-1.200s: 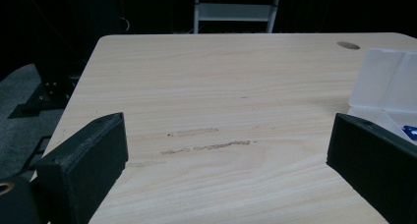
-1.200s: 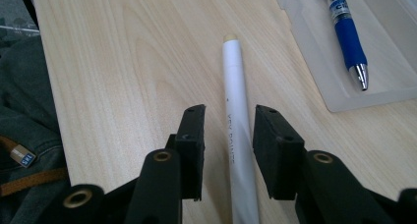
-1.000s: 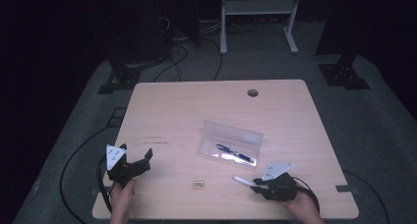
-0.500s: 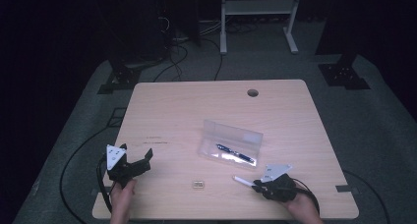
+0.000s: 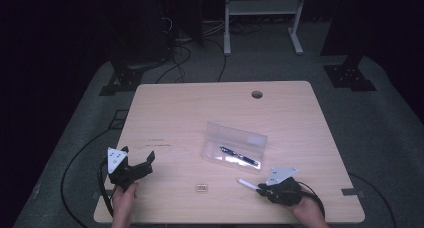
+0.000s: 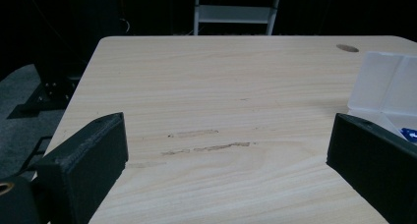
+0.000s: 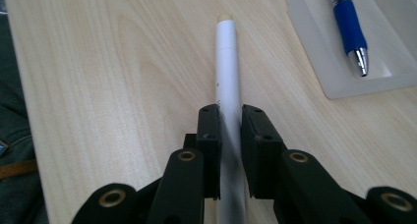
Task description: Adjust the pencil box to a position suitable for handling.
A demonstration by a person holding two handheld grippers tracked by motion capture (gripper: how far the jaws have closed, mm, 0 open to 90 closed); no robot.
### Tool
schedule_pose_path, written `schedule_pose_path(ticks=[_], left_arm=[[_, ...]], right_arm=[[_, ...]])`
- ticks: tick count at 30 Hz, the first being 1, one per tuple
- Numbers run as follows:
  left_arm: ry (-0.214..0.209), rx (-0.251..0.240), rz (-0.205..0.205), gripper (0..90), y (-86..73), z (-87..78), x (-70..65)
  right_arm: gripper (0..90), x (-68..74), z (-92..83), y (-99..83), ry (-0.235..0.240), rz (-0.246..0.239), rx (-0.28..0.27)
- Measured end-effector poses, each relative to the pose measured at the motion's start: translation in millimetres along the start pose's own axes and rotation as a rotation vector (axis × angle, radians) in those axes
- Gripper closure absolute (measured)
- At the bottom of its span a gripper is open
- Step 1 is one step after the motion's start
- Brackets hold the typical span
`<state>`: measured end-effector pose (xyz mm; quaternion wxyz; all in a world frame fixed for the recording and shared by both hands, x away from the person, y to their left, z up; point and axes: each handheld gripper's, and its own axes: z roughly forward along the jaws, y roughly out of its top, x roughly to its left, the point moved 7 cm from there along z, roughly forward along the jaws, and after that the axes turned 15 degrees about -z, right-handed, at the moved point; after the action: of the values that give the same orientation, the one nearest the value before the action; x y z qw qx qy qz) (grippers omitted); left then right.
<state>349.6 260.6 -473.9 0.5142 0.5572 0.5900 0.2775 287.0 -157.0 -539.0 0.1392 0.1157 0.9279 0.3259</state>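
Note:
A white pen lies on the wooden table near the front right, pointing left. My right gripper has just been closing and is shut on it; in the right gripper view both pads press the white pen from either side of my right gripper. An open clear plastic case sits mid-table with a blue pen inside. My left gripper rests open at the front left, with nothing between the jaws of my left gripper.
A small pale block lies near the front edge between the hands. There is a round cable hole at the table's far side. Cables and stand feet lie on the dark floor beyond. The clear case lies just right of the held pen.
The right gripper's jaws have drawn in onto the white pen. Both hands have kept their places.

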Motion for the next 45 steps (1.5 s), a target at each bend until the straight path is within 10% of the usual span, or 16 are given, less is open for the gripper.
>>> schedule_pose_path(ticks=[45], left_arm=[[0.006,0.003,0.013,1.1,0.1,0.5,-1.1]], right_arm=[[78.4,-52.2,-13.2,65.8,-0.015,-0.032,-0.027]])
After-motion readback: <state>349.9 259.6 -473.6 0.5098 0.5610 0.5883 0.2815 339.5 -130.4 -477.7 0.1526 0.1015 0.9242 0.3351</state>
